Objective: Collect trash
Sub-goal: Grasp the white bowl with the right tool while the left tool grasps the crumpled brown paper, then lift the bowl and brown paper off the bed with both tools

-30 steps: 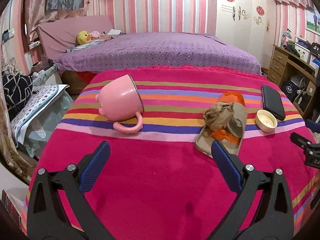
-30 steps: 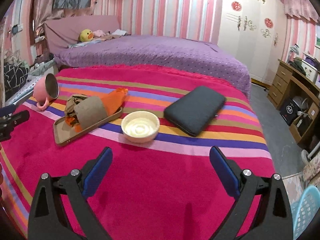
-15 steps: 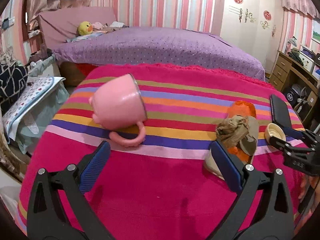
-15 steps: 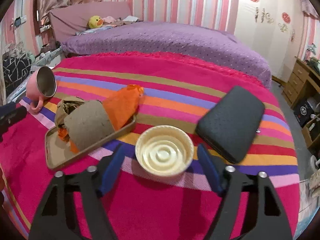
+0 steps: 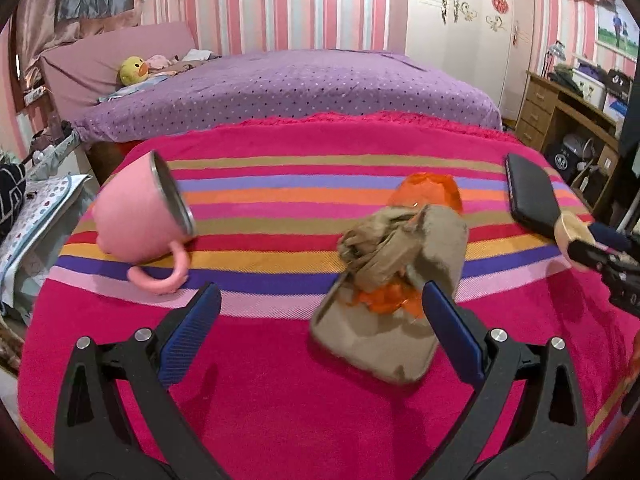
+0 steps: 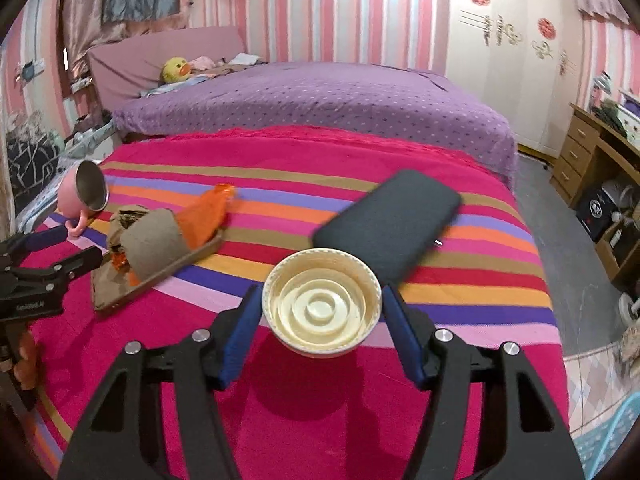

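Left wrist view takes in the striped pink cloth (image 5: 280,400) with the left gripper (image 5: 320,312) spread wide and holding nothing, the brown tray (image 5: 372,340) of crumpled paper (image 5: 384,248) and orange scraps lying just ahead, reaching in beside its right finger, and a tipped pink mug (image 5: 136,216) off to the left. Right wrist view has the right gripper (image 6: 322,312) clamped on the cream lid (image 6: 322,308), blue pads touching both sides of its rim, with the dark case (image 6: 388,220) lying just behind.
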A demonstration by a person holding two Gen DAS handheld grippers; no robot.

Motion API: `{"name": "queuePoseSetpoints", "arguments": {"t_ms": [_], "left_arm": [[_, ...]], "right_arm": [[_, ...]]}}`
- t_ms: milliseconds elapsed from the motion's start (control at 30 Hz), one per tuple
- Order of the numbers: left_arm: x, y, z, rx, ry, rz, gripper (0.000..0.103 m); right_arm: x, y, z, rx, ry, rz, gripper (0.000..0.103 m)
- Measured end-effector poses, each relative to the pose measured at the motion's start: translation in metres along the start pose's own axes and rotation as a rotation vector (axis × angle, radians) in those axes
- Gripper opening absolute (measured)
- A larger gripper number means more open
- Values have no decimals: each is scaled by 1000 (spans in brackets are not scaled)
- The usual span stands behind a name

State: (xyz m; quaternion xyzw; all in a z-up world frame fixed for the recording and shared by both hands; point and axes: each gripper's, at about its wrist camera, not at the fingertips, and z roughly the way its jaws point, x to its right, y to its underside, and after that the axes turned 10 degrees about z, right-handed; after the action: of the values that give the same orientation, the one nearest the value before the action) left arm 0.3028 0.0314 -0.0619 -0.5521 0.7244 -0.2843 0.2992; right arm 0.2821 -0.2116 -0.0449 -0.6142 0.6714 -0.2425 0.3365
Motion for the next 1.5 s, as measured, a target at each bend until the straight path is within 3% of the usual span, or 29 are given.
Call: {"name": "queuePoseSetpoints", "arguments": {"t_ms": [100,267,333,400,467,633,900,1267,1500], "left_arm": [[3,-4,5,-3,37,-14,81],[10,-10,12,-4,34,-3,69],[13,-13,15,-5,49,6,59],[16,-14,19,-13,74,19,38],[17,-14,20,-18,93,18,25],[6,-12,7,-12,76,-8,25],[-1,-9,-55,80,29,-10,25],[42,19,-118,142,0,23,25],[67,40,-132,126,4,20,25]], "right_arm": [[15,3,-1,-9,0,23,61],[21,8,3,-20,1,26,61],[21,9,4,-24,2,19,61],[22,10,4,-27,5,15,61],[23,11,3,-26,6,18,61],[28,11,-4,-10,5,40,61],[36,20,-38,21,6,50,61],[46,53,-109,82,-1,69,61],[62,66,-145,117,13,75,61]]}}
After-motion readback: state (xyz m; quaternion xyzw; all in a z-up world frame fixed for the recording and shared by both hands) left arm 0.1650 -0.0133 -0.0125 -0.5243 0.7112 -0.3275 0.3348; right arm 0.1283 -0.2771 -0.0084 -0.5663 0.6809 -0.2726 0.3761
